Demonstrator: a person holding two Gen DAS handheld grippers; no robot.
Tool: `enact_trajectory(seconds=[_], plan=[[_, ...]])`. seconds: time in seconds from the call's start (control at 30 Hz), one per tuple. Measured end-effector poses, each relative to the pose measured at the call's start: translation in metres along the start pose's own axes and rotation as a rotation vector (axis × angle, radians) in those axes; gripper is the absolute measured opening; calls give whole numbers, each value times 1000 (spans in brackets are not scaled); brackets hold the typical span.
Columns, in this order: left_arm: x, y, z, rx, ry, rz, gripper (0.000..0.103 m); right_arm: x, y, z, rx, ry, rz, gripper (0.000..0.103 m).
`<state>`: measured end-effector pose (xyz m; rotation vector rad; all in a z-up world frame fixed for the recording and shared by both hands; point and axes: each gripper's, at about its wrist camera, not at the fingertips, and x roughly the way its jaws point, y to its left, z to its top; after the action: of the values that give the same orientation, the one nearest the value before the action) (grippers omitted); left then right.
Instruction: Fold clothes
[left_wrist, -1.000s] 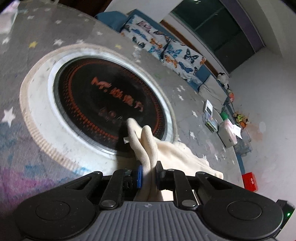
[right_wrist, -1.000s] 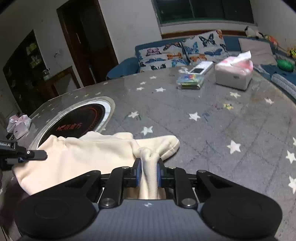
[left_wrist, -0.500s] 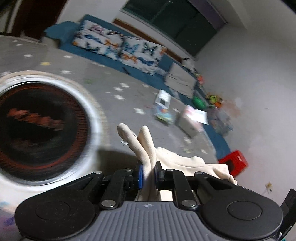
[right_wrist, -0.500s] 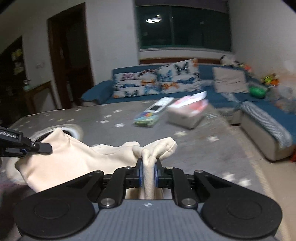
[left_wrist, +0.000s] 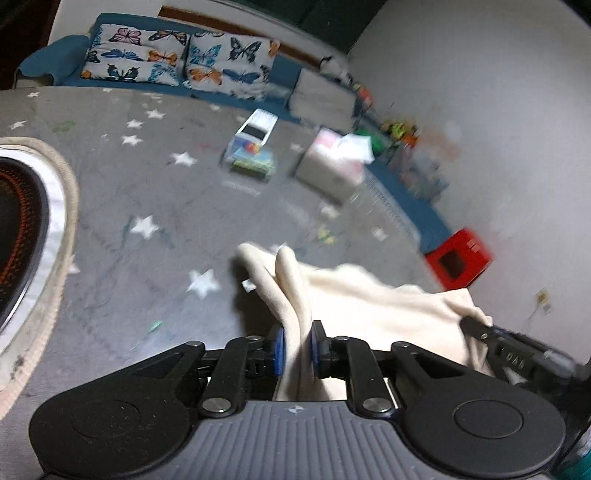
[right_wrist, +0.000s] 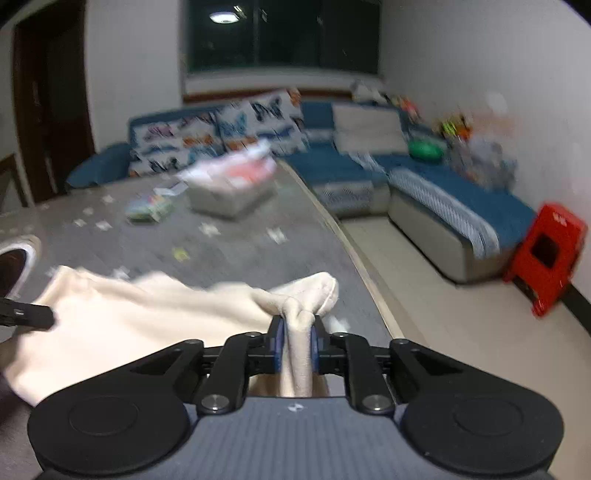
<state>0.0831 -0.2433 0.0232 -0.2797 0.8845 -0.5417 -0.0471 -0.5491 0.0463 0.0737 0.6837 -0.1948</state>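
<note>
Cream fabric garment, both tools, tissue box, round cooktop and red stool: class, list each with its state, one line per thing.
Cream fabric garment: bunched, lifted at two gathered edges, spread between both tools over the grey star-patterned table.
Left tool: shut on the garment; jaws just eased slightly.
Right tool: shut on the garment.
White tissue box: tissue sticking out of its top.
Round black cooktop: set in the table, uncovered.
Red plastic stool: upright on the floor.

Soft matt cream cloth garment (left_wrist: 369, 306)

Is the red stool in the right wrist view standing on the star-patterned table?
No. The red stool stands on the pale floor beside the blue sofa, well off the table.
</note>
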Motion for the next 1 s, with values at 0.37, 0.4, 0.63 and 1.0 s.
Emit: enact_trajectory(seconds=[0.37,0.4,0.63,1.0], plan=[[-9,-18,24,89,-69,-16,28,5,11,16,4,-38,63,17],[-4,-22,24,99,-62,-17,28,11,12,15,8,-22,67,17],[33,-31,27,136,-16,-4,28,38,11,2,41,33,50,19],[47,-45,26,198,-15,13,35,-3,23,-8,-15,-7,102,32]])
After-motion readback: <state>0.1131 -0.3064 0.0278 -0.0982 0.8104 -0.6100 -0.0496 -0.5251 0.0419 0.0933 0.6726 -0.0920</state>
